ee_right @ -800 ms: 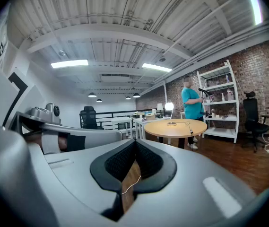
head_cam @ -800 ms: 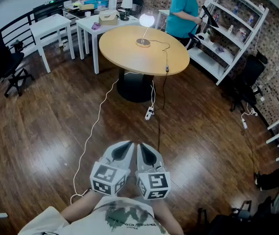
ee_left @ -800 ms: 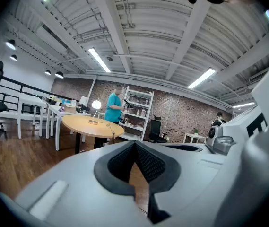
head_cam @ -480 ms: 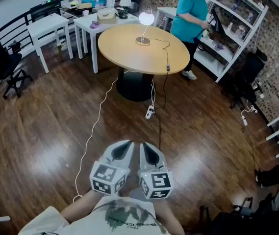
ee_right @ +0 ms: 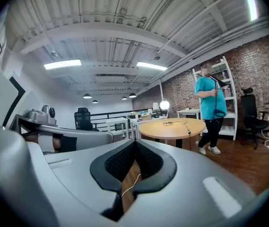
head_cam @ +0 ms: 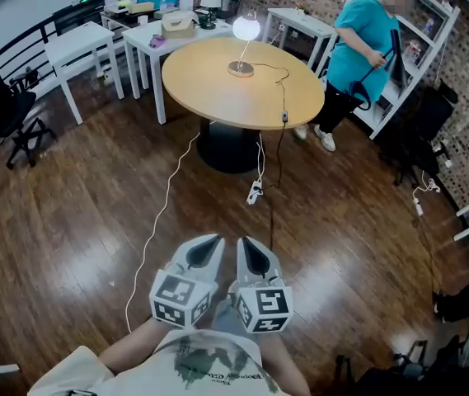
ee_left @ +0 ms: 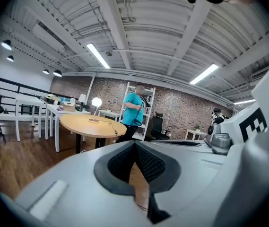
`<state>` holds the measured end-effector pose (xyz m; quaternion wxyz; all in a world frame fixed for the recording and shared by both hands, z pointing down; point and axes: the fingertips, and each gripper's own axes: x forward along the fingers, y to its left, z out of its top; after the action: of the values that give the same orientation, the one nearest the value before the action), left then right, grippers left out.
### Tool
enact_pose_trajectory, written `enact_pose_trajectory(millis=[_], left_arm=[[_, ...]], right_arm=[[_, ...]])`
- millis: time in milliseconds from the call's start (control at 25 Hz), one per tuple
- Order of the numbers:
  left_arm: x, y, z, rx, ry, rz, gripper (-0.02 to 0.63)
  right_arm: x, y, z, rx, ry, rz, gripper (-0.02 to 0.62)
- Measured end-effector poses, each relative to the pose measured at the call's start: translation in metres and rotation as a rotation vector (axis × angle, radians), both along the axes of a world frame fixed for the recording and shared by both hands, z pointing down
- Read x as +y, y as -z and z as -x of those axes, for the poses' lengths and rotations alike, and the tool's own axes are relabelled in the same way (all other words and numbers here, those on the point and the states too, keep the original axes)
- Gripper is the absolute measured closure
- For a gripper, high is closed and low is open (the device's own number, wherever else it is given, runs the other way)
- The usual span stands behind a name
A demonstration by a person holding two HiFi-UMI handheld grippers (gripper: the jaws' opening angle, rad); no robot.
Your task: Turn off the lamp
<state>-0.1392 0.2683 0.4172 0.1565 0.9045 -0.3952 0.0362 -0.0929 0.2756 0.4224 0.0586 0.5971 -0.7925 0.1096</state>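
The lamp [head_cam: 246, 30], a lit white globe on a thin stem with a round base, stands at the far side of the round wooden table [head_cam: 218, 89]. Its black cord runs across the tabletop past a small inline switch [head_cam: 284, 116] and over the edge to a power strip [head_cam: 254, 192] on the floor. Both grippers are far from it, held side by side close to my body: left gripper [head_cam: 209, 244] and right gripper [head_cam: 248, 246], each shut with nothing between the jaws. The lamp [ee_left: 96, 102] glows small and distant in the left gripper view, and the lamp [ee_right: 164, 106] likewise in the right gripper view.
A person in a teal shirt [head_cam: 362, 40] stands right of the table beside a white shelf unit [head_cam: 415, 52]. White tables [head_cam: 86, 44] stand at the back left, a black office chair [head_cam: 3, 106] at far left. A white cable [head_cam: 160, 221] trails over the wooden floor.
The person in teal has walked from behind the table to its right side by the shelf. The grippers have stayed together near my body.
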Motion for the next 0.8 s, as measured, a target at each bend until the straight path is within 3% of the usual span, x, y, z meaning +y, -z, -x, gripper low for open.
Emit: enact_pose_trajectory(millis=[800], left_arm=[[-0.151, 0.008, -0.12, -0.06, 0.088, -0.017, 0.609]], right_arm=[[-0.154, 0.012, -0.113, -0.048, 0.102, -0.022, 0.595]])
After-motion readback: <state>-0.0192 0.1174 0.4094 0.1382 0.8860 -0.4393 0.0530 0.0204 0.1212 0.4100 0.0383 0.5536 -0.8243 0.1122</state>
